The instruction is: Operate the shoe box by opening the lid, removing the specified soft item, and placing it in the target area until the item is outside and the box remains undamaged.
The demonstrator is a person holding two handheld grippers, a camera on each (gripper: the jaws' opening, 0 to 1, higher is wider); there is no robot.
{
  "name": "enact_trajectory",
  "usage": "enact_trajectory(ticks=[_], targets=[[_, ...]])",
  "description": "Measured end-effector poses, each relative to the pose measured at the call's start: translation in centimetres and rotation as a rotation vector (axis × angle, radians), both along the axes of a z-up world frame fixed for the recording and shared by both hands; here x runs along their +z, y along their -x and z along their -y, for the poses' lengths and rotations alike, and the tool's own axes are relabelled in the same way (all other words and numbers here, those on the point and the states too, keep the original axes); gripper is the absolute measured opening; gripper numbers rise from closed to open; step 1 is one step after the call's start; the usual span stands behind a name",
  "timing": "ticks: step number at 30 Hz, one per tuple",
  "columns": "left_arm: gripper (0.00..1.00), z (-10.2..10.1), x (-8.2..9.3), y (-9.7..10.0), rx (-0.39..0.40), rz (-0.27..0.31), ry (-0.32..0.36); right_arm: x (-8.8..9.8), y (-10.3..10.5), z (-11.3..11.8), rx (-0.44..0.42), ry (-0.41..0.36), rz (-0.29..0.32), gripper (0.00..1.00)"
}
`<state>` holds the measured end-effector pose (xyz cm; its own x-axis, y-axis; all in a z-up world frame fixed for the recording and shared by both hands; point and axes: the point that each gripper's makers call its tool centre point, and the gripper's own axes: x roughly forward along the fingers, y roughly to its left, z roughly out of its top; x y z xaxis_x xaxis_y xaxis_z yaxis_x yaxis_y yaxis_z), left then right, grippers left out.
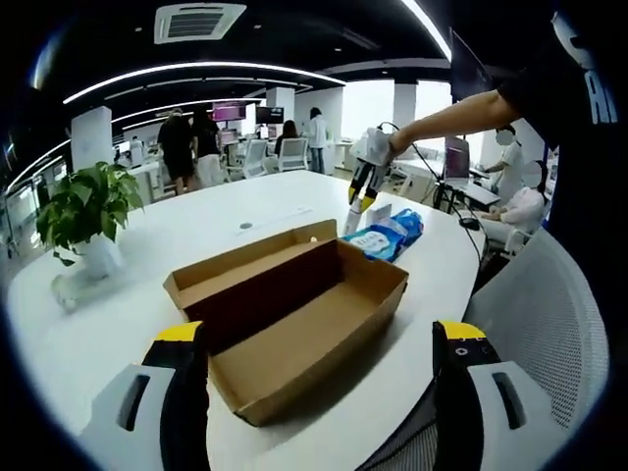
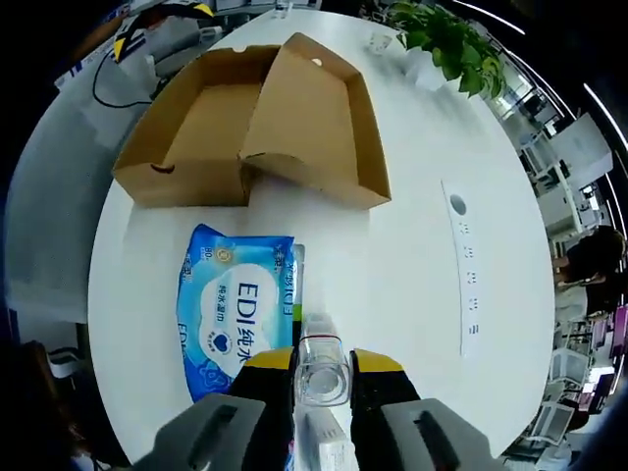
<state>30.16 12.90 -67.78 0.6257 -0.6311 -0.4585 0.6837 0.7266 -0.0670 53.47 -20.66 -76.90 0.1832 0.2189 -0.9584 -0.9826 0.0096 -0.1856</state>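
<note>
Two grippers work around an open cardboard shoe box (image 1: 294, 314) that sits on a white round table (image 1: 118, 324), its lid folded back and its inside bare. In the left gripper view the left gripper (image 1: 319, 358) is held in front of the box with its fingers (image 1: 182, 343) wide apart and nothing between them. Beyond the box, on the far side from that gripper, the right gripper (image 1: 359, 196) points down at a blue soft pack of wipes (image 1: 388, 235) lying flat on the table just beside the box, outside it. In the right gripper view the right gripper (image 2: 322, 368) has its fingers (image 2: 270, 363) closed on a small clear plastic bottle (image 2: 322, 368), which is next to the wipes pack (image 2: 231, 314). A potted plant (image 1: 83, 211) stands on the table to the left of the box.
</note>
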Motion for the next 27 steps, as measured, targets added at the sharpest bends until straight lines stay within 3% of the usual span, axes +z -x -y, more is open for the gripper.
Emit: enact_trajectory(ticks=[27], targets=[[0.92,-1.2,-1.8,0.6,0.054,-0.036,-0.016,0.1,-1.1,-0.8,-0.015,0.022,-0.015,0.19]])
